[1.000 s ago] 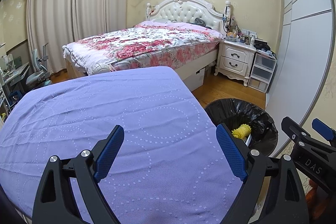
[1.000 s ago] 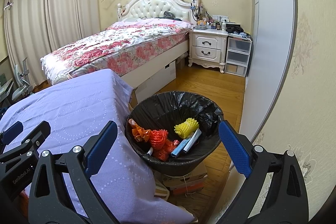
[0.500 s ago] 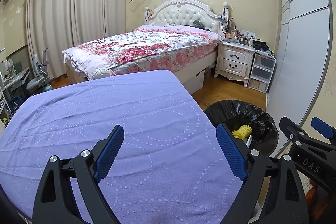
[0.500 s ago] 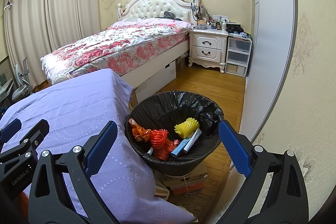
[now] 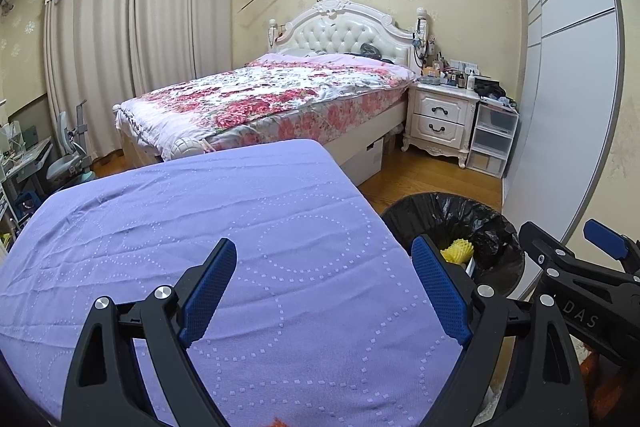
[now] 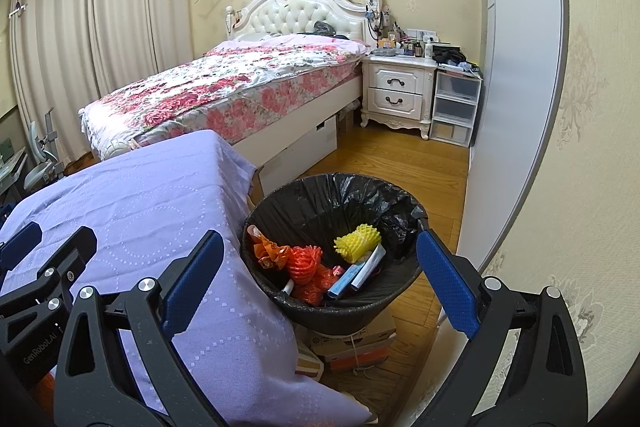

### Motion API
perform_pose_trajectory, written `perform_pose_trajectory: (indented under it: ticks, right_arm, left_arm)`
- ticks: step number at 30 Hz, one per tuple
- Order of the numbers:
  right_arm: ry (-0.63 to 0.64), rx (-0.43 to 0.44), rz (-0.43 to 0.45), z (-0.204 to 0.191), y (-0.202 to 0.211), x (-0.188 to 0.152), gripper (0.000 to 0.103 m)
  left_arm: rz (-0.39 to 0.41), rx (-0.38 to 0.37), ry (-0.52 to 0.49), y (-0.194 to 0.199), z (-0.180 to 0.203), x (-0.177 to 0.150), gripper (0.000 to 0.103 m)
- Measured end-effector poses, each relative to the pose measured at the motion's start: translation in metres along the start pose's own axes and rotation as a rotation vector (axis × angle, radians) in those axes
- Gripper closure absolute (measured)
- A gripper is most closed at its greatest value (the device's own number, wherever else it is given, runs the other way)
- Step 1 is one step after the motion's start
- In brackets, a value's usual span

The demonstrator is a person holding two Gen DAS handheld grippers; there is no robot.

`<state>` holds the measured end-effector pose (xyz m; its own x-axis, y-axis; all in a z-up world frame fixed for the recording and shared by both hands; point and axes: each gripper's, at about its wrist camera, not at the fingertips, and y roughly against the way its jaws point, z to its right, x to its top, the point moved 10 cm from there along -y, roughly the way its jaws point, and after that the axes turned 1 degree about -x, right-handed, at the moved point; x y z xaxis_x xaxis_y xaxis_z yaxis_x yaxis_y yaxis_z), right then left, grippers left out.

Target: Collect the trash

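Trash sits in the bin (image 6: 336,267), the surface (image 5: 200,247) looks bare (task seemingly done), and both hand-held grippers, left (image 5: 326,289) and right (image 6: 320,279), gape wide, holding nothing

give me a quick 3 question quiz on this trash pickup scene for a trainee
1. True or false: the left gripper is holding a piece of trash.
2. What lines the trash bin? A) a white bag B) a black bag C) nothing
3. Name the brightest yellow item inside the bin.

Key:
1. False. Its jaws stand open over the purple cloth with nothing between them; the right gripper is open and empty too.
2. B.
3. The yellow foam net, lying beside the orange mesh netting.
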<state>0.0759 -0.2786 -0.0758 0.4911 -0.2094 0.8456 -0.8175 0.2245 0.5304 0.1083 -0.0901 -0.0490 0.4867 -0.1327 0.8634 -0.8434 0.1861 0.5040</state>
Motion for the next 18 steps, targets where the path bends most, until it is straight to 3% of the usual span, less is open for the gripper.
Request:
perform_pose_trajectory:
  ticks: [18]
  right_arm:
    - [0.024, 0.026, -0.025, -0.022, -0.008, -0.013, 0.008]
  left_arm:
    - [-0.057, 0.049, 0.022, -0.014, -0.025, -0.01, 0.016]
